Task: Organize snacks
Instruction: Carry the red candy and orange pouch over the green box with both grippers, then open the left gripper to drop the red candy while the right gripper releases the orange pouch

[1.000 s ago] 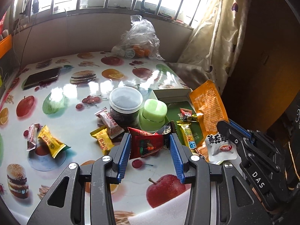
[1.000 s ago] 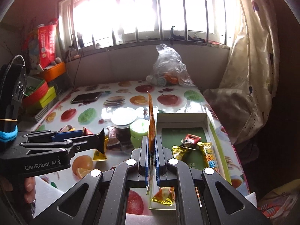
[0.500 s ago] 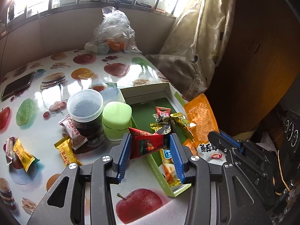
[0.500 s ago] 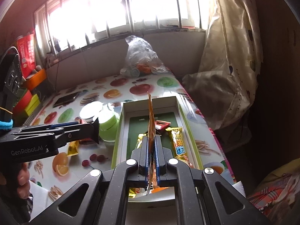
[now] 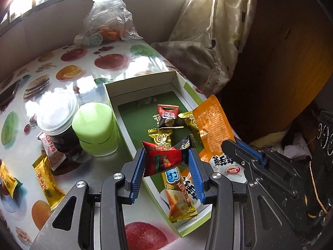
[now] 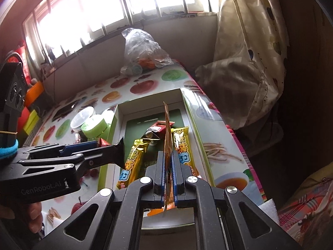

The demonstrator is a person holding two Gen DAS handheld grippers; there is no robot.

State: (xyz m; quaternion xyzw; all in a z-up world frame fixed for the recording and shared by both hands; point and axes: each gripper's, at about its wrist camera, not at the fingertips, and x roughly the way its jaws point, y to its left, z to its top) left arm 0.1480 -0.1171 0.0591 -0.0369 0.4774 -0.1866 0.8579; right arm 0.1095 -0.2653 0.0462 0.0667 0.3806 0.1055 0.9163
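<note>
The left hand-held gripper [image 5: 166, 166] clamps a red foil snack packet [image 5: 161, 160] between its blue pads, low in the middle of the left wrist view, over the near left wall of a shallow white-and-green cardboard box [image 5: 143, 83] that lies on the fruit-printed desk [image 5: 87, 62]. The right hand-held gripper [image 6: 168, 166] is closed tight on a flat orange-and-white snack pouch [image 5: 214, 123], which its own camera sees only edge-on as a thin orange strip over the box; in the left wrist view the pouch's lower part is cut off by the black arms. Inside the box lie small red and gold sweets and long yellow snack bars [image 6: 133, 158], partly covered by both tools. Left of the box stand a pale green lidded tub [image 5: 95, 129] and a dark jar with a white lid [image 5: 58, 120]; more wrappers there are blurred. A clear plastic bag [image 5: 108, 16] sits at the upper middle, its contents hard to make out.
</note>
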